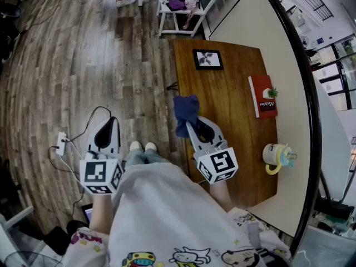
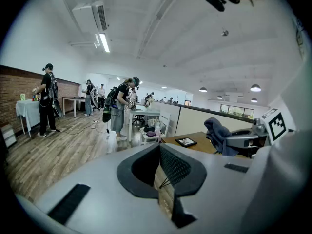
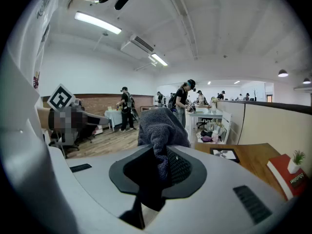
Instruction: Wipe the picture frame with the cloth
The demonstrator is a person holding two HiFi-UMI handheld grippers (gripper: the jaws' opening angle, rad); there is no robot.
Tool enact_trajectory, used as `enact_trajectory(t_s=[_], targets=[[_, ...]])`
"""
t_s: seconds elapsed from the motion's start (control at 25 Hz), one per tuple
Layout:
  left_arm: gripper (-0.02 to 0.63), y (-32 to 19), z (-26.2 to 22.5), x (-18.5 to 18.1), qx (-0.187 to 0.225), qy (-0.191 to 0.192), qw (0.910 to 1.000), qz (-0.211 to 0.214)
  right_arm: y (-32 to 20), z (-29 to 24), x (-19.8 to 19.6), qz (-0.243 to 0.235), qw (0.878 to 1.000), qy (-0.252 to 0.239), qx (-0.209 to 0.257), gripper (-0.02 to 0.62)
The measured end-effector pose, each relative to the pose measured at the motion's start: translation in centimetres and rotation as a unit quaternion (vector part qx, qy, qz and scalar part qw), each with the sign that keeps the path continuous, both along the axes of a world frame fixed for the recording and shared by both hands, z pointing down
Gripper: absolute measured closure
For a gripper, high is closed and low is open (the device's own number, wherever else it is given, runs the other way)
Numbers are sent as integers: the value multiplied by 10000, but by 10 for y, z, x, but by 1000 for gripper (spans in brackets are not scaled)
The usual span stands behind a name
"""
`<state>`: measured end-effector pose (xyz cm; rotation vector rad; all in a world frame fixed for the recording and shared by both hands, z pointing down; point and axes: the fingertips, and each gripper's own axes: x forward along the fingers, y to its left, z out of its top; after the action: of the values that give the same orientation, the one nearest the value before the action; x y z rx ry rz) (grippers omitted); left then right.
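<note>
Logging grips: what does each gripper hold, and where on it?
Right gripper pinches the blue cloth by one end; left gripper is shut and empty.

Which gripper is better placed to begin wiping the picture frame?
Right. The right gripper is shut on the blue cloth and hangs over the table, aimed toward the picture frame. The left gripper is shut on nothing, out over the floor beside the table.

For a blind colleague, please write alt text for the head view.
Seen from above, the right hand-held gripper holds a dark blue cloth at the edge of a wooden table; a black picture frame lies at its far end. The left hand-held gripper, shut and empty, hangs over the wood floor.
</note>
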<state>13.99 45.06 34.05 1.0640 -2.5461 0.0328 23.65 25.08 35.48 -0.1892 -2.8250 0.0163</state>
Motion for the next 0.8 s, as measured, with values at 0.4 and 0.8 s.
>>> enact_trajectory(t_s=[0.4, 0.8], targets=[[590, 8, -8, 10, 88, -94, 9997, -201, -6, -13, 6, 101, 9997, -171, -161, 540], [462, -5, 4, -28, 127, 57, 9999, -7, -12, 0, -31, 198, 9994, 84, -288, 540]])
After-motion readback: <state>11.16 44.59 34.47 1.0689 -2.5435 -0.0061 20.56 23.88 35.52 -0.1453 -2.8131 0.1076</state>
